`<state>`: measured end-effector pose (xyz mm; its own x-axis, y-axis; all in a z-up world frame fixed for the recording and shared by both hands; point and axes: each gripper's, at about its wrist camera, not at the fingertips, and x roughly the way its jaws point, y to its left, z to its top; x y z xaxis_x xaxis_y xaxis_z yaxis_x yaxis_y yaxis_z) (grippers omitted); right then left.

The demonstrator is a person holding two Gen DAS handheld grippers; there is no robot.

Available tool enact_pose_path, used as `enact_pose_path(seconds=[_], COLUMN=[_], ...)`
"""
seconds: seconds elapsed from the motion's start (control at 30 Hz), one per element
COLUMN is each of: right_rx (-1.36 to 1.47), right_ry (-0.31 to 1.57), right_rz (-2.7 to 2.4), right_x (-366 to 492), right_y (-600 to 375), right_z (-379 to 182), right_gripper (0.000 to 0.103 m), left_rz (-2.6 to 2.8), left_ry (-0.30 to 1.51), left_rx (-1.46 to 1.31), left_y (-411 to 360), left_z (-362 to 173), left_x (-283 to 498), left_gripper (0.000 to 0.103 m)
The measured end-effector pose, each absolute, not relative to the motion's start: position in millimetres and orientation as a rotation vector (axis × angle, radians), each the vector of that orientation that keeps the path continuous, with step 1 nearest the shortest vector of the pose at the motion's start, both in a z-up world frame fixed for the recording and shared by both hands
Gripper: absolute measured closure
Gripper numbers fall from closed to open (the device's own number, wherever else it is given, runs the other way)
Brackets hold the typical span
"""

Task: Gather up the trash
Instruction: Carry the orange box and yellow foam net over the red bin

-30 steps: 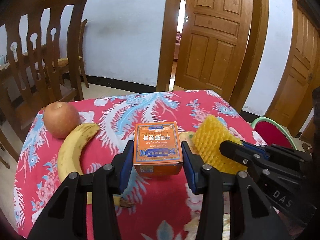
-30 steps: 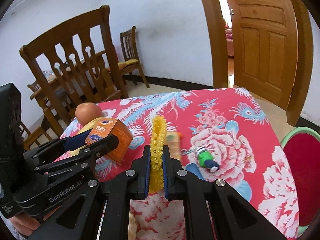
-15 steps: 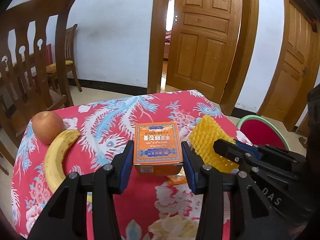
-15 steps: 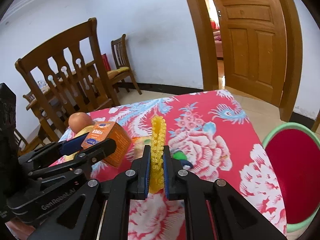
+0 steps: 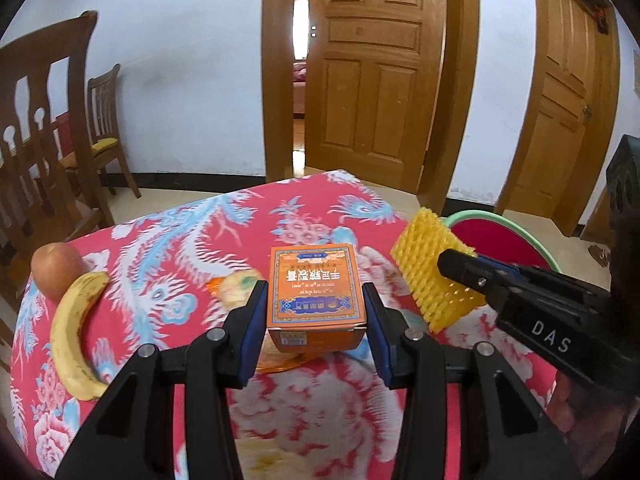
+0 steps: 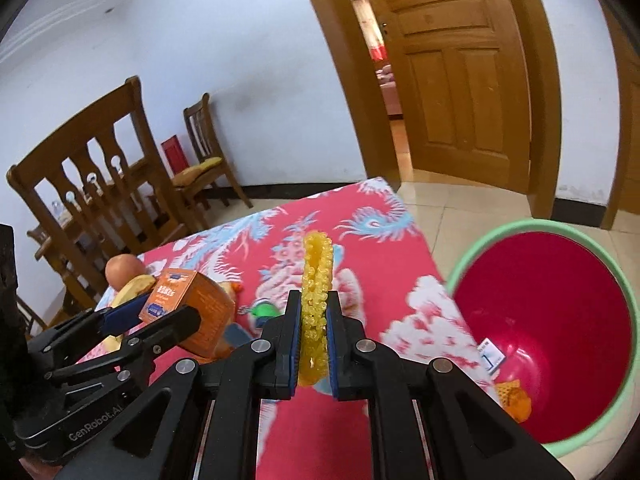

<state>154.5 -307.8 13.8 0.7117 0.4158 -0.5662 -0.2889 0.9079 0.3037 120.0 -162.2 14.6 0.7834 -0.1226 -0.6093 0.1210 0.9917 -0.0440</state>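
My left gripper (image 5: 316, 320) is shut on an orange carton (image 5: 316, 292), held above the red flowered tablecloth (image 5: 192, 248). The same carton (image 6: 192, 300) shows in the right wrist view at the left, between the left gripper's jaws. My right gripper (image 6: 314, 344) is shut on a yellow foam fruit net (image 6: 316, 280), squeezed flat and standing upright; in the left wrist view the net (image 5: 432, 268) hangs at the right. A red bucket with a green rim (image 6: 552, 320) stands on the floor beside the table's right edge, with bits of trash at its bottom.
An apple (image 5: 56, 272) and a banana (image 5: 74, 332) lie at the table's left. A small green item (image 6: 262, 312) and an orange wrapper (image 5: 224, 284) lie mid-table. Wooden chairs (image 6: 100, 184) stand behind the table, wooden doors (image 5: 372, 72) beyond.
Both grippers have carried their loads to the right across the table. The red bucket has come far more into the right wrist view, and the apple and banana have slid left.
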Motion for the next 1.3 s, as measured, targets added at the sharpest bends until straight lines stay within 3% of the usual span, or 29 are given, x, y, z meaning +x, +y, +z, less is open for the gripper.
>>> enact_pose_path(seconds=[1.3], right_rx=[0.349], right_ry=[0.681], right_rz=[0.107], right_x=[127], right_y=[-494], right_z=[-5], right_gripper=[0.091], left_rz=[-0.382], left_ry=[0.707], left_rx=[0.018], left_y=[-350], left_z=[-2], left_x=[152], left_gripper=[0.056])
